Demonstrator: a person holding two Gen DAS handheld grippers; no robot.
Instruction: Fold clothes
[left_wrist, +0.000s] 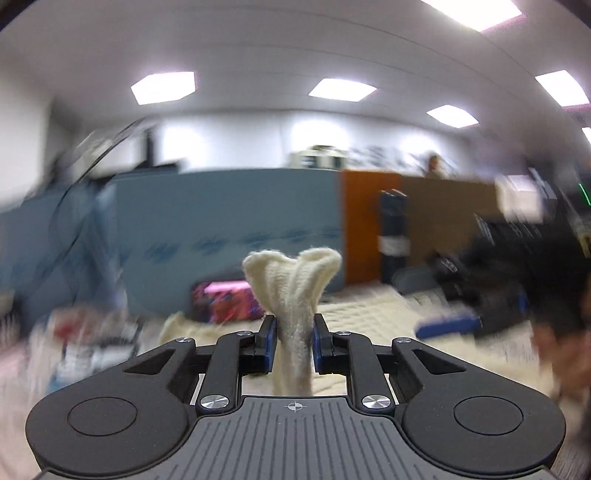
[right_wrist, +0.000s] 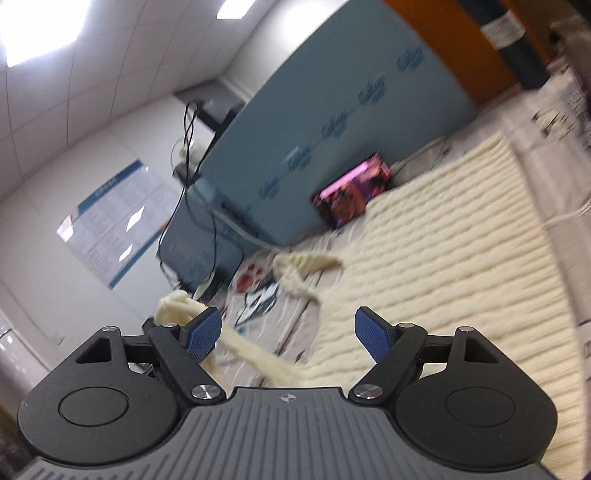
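A cream knitted sweater (right_wrist: 443, 236) lies spread on the patterned cloth of the table. My left gripper (left_wrist: 294, 343) is shut on a bunched fold of the cream sweater (left_wrist: 291, 291), which sticks up between its blue pads, lifted above the table. My right gripper (right_wrist: 288, 334) is open, its blue pads wide apart above the sweater's near edge. A strip of the sweater (right_wrist: 255, 354) runs under and past its left finger (right_wrist: 203, 332), which nothing grips. A loose sleeve end (right_wrist: 303, 266) lies further out.
A pink and red box (right_wrist: 351, 192) stands against a blue partition (right_wrist: 332, 110) at the table's far side; it also shows in the left wrist view (left_wrist: 229, 301). An orange panel (left_wrist: 364, 225) and dark equipment (left_wrist: 491, 266) stand to the right. Cables (right_wrist: 192, 147) hang at the partition's end.
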